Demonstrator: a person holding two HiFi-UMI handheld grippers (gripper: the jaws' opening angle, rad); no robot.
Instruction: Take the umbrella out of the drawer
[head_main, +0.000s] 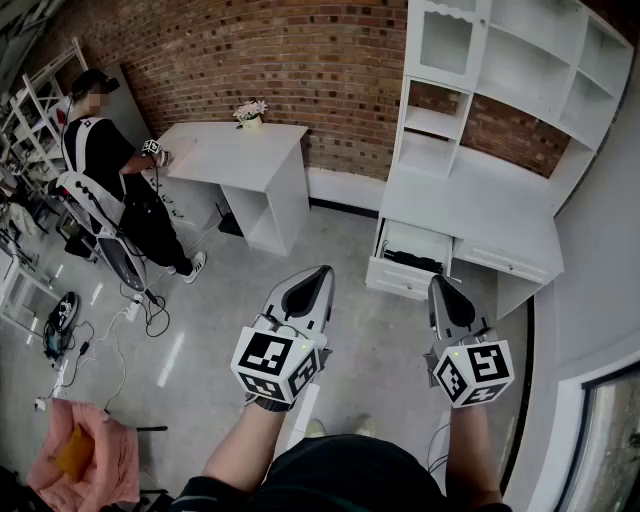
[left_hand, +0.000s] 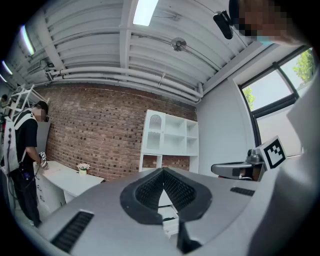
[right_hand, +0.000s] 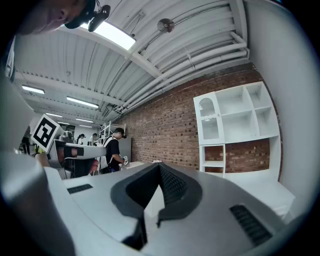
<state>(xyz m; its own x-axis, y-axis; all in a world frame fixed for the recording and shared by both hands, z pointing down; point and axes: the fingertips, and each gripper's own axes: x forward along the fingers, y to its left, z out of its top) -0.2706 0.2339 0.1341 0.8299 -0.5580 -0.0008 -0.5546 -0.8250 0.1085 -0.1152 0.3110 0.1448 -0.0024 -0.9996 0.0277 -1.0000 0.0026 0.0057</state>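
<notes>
On the left gripper (left_hand: 163, 171) the black ribbed fingers (left_hand: 148, 189) are pressed together at the tips with nothing between them. The right gripper (right_hand: 160, 165) is likewise closed and empty. Both point level towards a tall white table with open shelves above it (head_main: 480, 215).

Only the head view shows the pair side by side, the left gripper (head_main: 312, 285) and the right gripper (head_main: 446, 298). Both are well apart from the open white drawer (head_main: 400, 281) under the tabletop's left end. A black umbrella (head_main: 412, 262) lies inside it, partly hidden by the drawer's front, so its shape is hard to make out.

The left gripper view catches that drawer (left_hand: 169, 224) only as a sliver through the hole below its fingertips, too small to show the contents. The same hole in the right gripper view shows just a white surface. Further off, that view shows a person in black (right_hand: 114, 150) at a second white table (right_hand: 133, 164), against a red brick wall (right_hand: 165, 135).
</notes>
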